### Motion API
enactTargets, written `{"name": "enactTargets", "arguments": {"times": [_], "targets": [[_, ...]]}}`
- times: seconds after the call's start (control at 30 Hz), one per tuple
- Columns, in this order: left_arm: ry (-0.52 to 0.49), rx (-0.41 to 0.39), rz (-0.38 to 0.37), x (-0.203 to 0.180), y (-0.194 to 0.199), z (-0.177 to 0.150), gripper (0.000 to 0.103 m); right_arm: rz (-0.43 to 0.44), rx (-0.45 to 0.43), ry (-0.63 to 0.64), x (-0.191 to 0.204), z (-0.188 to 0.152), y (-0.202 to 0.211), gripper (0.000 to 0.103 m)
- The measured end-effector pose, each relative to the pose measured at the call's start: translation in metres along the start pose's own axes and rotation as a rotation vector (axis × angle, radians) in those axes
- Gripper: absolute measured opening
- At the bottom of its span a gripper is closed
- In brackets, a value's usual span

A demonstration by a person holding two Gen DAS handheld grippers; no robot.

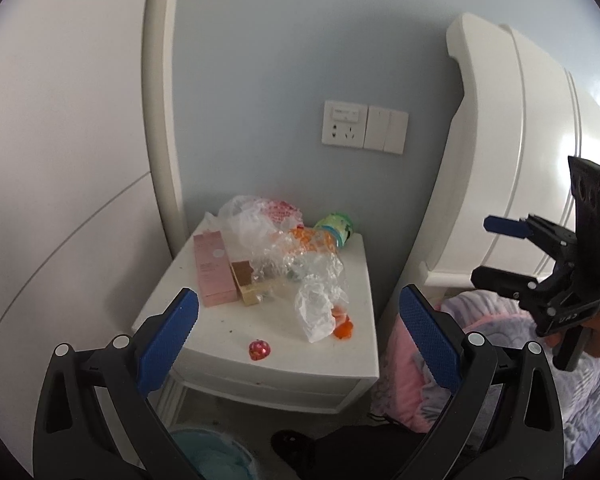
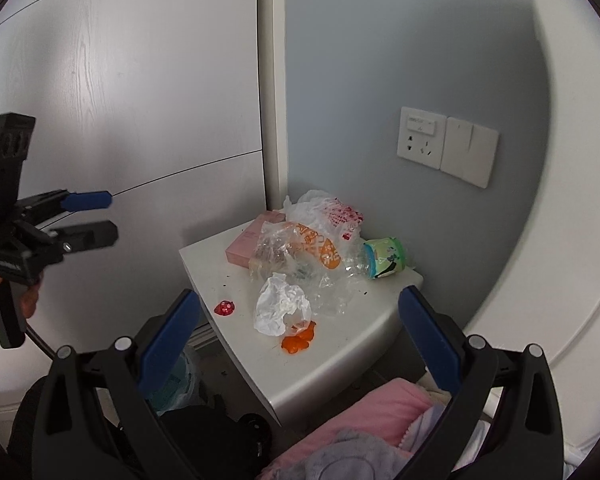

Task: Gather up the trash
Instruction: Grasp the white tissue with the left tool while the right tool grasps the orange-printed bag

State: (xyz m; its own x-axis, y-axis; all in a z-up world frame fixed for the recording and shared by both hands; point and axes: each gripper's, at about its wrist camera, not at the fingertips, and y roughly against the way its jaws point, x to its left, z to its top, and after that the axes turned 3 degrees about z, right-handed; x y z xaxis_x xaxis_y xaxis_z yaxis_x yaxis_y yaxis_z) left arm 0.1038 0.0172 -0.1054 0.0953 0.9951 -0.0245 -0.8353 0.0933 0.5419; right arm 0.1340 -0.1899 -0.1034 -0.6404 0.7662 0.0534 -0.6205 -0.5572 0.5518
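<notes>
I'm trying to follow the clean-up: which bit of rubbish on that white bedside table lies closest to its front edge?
The small red wrapper, lying alone near the front edge of the nightstand. The crumpled white paper and orange scrap sit slightly further back; the plastic bags lie behind.

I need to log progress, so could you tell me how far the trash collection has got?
Nothing looks collected yet. The left gripper and right gripper are both open and empty, short of the nightstand. Left on it: plastic bags, crumpled wrapper, bottle, pink box, red candy.
</notes>
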Motion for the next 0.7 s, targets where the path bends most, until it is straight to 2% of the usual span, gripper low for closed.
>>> {"name": "enactTargets", "arguments": {"times": [0.23, 0.5, 0.7], "targets": [[-0.003, 0.035, -0.018, -0.002, -0.043, -0.011, 0.097, 0.051, 0.028, -0.016, -0.022, -0.001, -0.039, 0.097], [-0.068, 0.074, -0.038, -0.01, -0.089, -0.013, 0.097, 0.09, 0.072, -0.002, -0.052, 0.004, -0.088, 0.097], [-0.07, 0.123, -0.073, -0.018, -0.127, -0.021, 0.097, 0.146, 0.098, 0.005, -0.07, 0.006, -0.127, 0.097]]}}
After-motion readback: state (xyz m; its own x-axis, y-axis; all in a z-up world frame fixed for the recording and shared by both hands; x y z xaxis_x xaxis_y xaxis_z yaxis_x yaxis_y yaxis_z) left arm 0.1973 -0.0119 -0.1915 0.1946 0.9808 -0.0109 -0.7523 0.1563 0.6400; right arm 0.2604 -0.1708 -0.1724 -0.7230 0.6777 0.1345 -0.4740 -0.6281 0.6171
